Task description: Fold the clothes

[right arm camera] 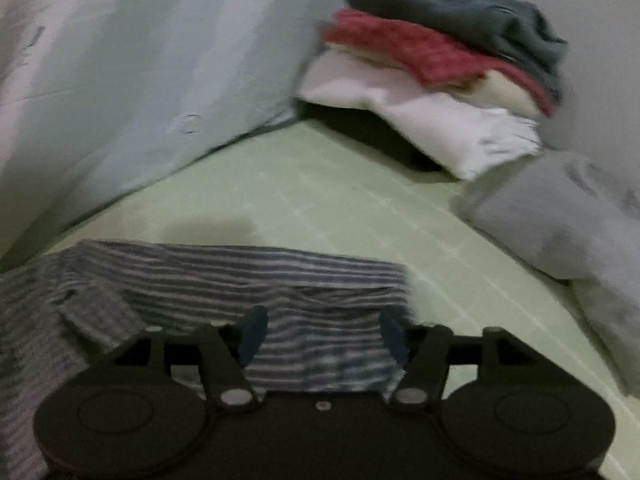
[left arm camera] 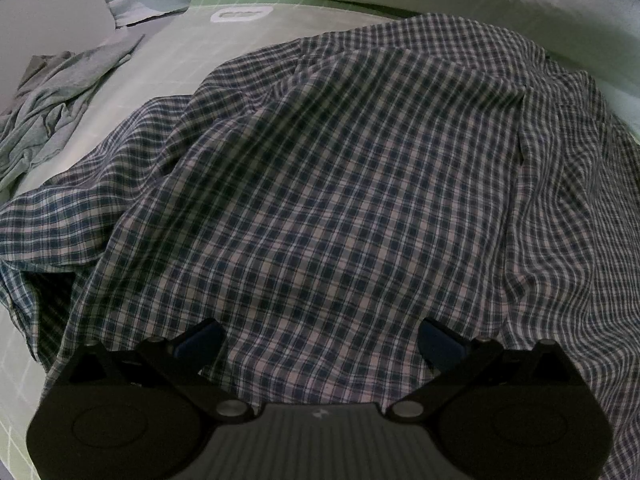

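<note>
A dark blue and white checked shirt (left arm camera: 340, 184) lies spread and rumpled over the pale green gridded mat (left arm camera: 176, 64). My left gripper (left arm camera: 320, 340) is open just above the shirt's near part, its blue-padded fingers (left arm camera: 200, 338) wide apart and holding nothing. In the right wrist view an edge of the same shirt (right arm camera: 240, 276) lies on the mat (right arm camera: 320, 192). My right gripper (right arm camera: 322, 332) is open over that edge, cloth lying between its fingers (right arm camera: 254, 330) but not pinched.
A crumpled grey garment (left arm camera: 52, 100) lies at the far left. A stack of folded clothes (right arm camera: 440, 76), grey, red, cream and white, stands at the back right. A folded grey garment (right arm camera: 560, 212) lies beside it. Pale fabric walls (right arm camera: 140, 80) border the mat.
</note>
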`<state>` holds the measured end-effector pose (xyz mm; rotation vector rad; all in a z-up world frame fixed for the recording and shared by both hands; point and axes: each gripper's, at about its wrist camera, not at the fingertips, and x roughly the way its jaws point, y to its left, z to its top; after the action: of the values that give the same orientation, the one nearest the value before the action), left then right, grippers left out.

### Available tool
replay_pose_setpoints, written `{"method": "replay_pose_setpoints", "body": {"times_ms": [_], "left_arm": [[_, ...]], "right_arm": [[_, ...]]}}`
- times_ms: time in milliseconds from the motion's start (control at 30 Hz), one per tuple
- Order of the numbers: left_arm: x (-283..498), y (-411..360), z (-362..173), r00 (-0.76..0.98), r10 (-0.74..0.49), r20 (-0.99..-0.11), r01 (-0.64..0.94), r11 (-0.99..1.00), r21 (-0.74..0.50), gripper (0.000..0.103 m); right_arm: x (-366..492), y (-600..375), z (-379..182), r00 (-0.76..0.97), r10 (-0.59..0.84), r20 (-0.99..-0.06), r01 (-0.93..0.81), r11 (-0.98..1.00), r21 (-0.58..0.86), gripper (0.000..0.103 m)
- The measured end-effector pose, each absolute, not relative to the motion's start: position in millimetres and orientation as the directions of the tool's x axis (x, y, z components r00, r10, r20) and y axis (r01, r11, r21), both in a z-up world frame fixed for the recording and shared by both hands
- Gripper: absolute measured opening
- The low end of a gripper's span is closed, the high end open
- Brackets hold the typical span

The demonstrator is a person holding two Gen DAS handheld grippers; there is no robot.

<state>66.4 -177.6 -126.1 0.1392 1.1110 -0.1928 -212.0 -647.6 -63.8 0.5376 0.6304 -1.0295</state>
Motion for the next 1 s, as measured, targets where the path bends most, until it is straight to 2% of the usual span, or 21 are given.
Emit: {"method": "replay_pose_setpoints", "body": {"times_ms": [33,100,300,367,400,433,533,667,800,867,933,1000], "left_arm": [[66.3,-177.7,-125.9,0.431,-0.084,-0.898,0.223,0.975,0.015,0.103],[65.7,-178.1,-125.9,0.433,-0.083,-0.898,0.219,0.976,0.015,0.103],[65.6,-180.4,-125.7,0.433,-0.076,-0.898,0.206,0.978,0.016,0.103],[65.7,-181.4,-125.9,0.435,-0.074,-0.898,0.202,0.979,0.017,0.103],[65.6,-181.8,-126.0,0.435,-0.074,-0.897,0.201,0.979,0.017,0.103],[65.5,-182.3,-126.3,0.435,-0.073,-0.897,0.2,0.98,0.017,0.103],[64.9,-183.2,-126.7,0.436,-0.073,-0.897,0.199,0.98,0.018,0.103],[64.2,-181.8,-126.9,0.437,-0.074,-0.896,0.201,0.979,0.017,0.103],[64.6,-181.9,-126.5,0.44,-0.074,-0.895,0.2,0.98,0.017,0.103],[64.3,-181.7,-126.3,0.442,-0.075,-0.894,0.2,0.98,0.017,0.103],[64.3,-181.4,-126.1,0.443,-0.075,-0.893,0.2,0.98,0.017,0.103],[64.5,-181.6,-125.9,0.445,-0.075,-0.892,0.2,0.98,0.017,0.103]], "right_arm": [[-217.0,-649.3,-66.3,0.362,-0.616,-0.699,0.908,0.401,0.117,0.072],[-228.5,-653.6,-68.6,0.343,-0.615,-0.71,0.924,0.358,0.136,0.075],[-243.7,-658.8,-80.6,0.308,-0.591,-0.745,0.946,0.277,0.171,0.075],[-241.7,-660.2,-79.3,0.349,-0.587,-0.73,0.93,0.314,0.192,0.048],[-240.7,-660.9,-78.6,0.37,-0.584,-0.722,0.921,0.333,0.202,0.026],[-234.6,-657.6,-72.6,0.36,-0.612,-0.704,0.919,0.362,0.156,0.02],[-213.0,-644.1,-53.1,0.367,-0.684,-0.631,0.888,0.46,0.018,0.018],[-171.1,-612.5,-38.0,0.49,-0.672,-0.554,0.757,0.644,-0.111,0.017],[-136.4,-579.4,-60.5,0.559,-0.534,-0.634,0.586,0.795,-0.153,0.019],[-126.7,-567.3,-73.3,0.56,-0.465,-0.685,0.522,0.841,-0.143,0.026],[-117.0,-555.1,-86.1,0.554,-0.394,-0.733,0.457,0.88,-0.128,0.041],[-128.6,-560.3,-76.6,0.582,-0.378,-0.72,0.482,0.873,-0.069,0.046]]}}
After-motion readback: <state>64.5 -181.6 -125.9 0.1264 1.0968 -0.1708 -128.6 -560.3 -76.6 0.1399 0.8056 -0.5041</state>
